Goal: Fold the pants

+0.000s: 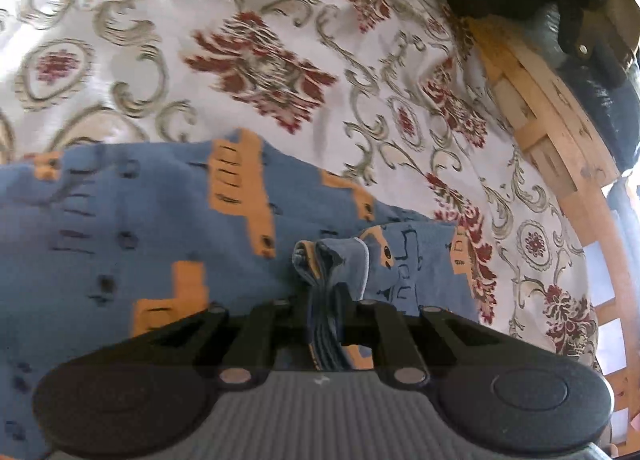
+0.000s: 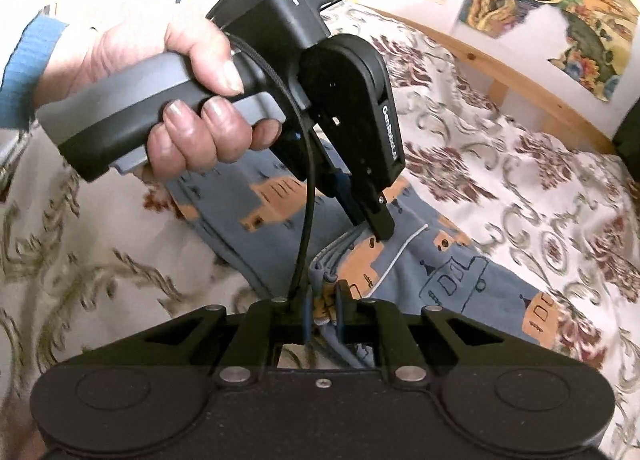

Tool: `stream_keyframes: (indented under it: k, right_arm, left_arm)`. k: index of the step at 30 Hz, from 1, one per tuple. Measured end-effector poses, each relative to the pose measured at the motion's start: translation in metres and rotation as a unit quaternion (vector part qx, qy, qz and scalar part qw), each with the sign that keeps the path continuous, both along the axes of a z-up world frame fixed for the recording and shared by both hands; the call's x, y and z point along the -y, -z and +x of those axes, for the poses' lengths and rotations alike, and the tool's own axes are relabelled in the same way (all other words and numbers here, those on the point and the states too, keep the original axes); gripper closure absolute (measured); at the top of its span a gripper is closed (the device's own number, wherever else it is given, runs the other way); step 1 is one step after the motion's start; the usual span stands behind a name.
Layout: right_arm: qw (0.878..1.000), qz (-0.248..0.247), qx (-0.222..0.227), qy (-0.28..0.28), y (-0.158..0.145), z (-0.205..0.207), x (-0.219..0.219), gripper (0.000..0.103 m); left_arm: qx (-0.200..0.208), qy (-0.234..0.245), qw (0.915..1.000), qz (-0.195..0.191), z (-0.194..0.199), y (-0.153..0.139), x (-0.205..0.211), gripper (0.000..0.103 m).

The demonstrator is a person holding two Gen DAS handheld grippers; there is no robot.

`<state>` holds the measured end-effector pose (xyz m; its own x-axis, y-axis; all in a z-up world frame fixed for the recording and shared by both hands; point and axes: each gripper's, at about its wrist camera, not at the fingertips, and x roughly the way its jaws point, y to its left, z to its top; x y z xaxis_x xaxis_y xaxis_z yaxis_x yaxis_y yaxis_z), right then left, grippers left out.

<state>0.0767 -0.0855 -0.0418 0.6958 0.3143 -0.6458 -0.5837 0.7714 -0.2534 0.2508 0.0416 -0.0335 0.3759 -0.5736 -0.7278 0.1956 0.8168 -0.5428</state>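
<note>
Both the left tool [image 1: 325, 314] and right tool [image 2: 322, 310] clamp the pants [image 2: 460, 272] waistband, legs trailing away across the bedspread [image 2: 520, 180].

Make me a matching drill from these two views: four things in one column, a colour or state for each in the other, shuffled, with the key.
Things:
1. pants
2. bedspread
3. left gripper
4. bed frame

Descriptions:
A. pale wood
B. white with red and grey floral pattern
C. blue with orange print
D. shut on bunched fabric, held by a hand

Pairs: 1-C, 2-B, 3-D, 4-A
</note>
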Motion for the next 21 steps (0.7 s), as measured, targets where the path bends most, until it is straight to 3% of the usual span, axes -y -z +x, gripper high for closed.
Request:
stream_keyframes:
  k: [7,16,19,21]
  right_arm:
    - [1.000,0.002,-0.008,-0.018,0.002,0.006,-0.025,0.091]
    - [0.999,-0.015,-0.017,-0.030,0.011,0.007,-0.034,0.090]
    - [0.999,-0.014,-0.018,-0.031,0.010,0.007,-0.031,0.085]
    - [0.999,-0.010,-0.023,-0.034,-0.003,0.005,-0.016,0.064]
  left_arm:
    - [-0.003,-0.022,0.9997,0.003,-0.002,0.004,-0.029,0.091]
    - [0.005,-0.016,0.9998,0.013,-0.006,0.007,-0.035,0.091]
    - [0.013,-0.011,0.9997,0.021,-0.009,0.006,-0.033,0.089]
    - [0.021,-0.014,0.9994,0.026,-0.015,-0.002,-0.034,0.087]
